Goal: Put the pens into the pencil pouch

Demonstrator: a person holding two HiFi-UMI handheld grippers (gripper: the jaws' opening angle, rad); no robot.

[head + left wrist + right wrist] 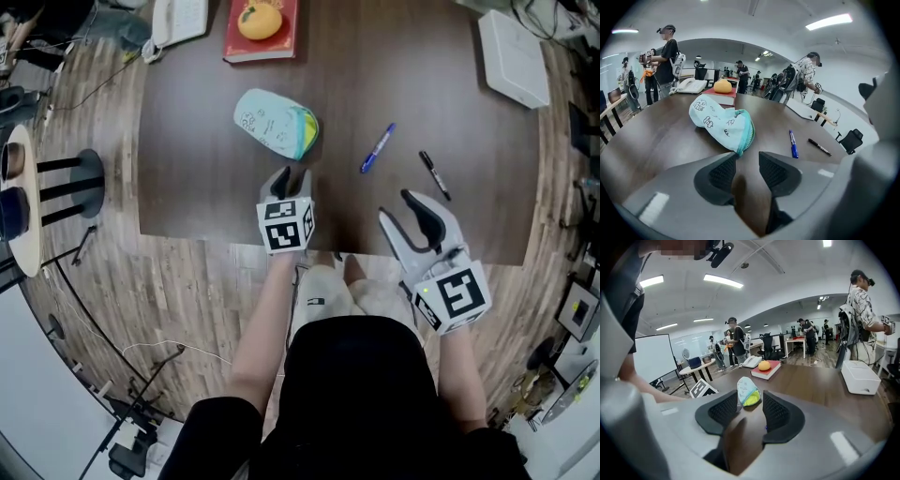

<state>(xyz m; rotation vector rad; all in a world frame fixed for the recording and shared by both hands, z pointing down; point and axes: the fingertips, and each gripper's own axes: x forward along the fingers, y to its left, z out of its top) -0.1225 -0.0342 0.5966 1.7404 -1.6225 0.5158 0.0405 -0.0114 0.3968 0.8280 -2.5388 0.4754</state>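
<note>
Grey fingers (774, 172) on left gripper (291, 178) and right gripper (401, 211) are spread, nothing pinched, both at the desk's (216, 187) near edge. Looks like pre-grasp, no pen lifted. Black pen (434, 174) lies nearest the right gripper, blue pen (378, 148) just beyond, pencil pouch (276, 123) farther left. Next: pinch a pen. Pouch mouth width is hard to judge.

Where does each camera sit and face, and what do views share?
Head view: on the head, steeply down at the table; left hand-held gripper, right hand-held gripper and forearms show.
Left gripper view: rides that gripper, past its open jaws toward pencil pouch, blue pen.
Right gripper view: likewise, open jaws facing the pouch; a forearm at left.
All share the pouch.
</note>
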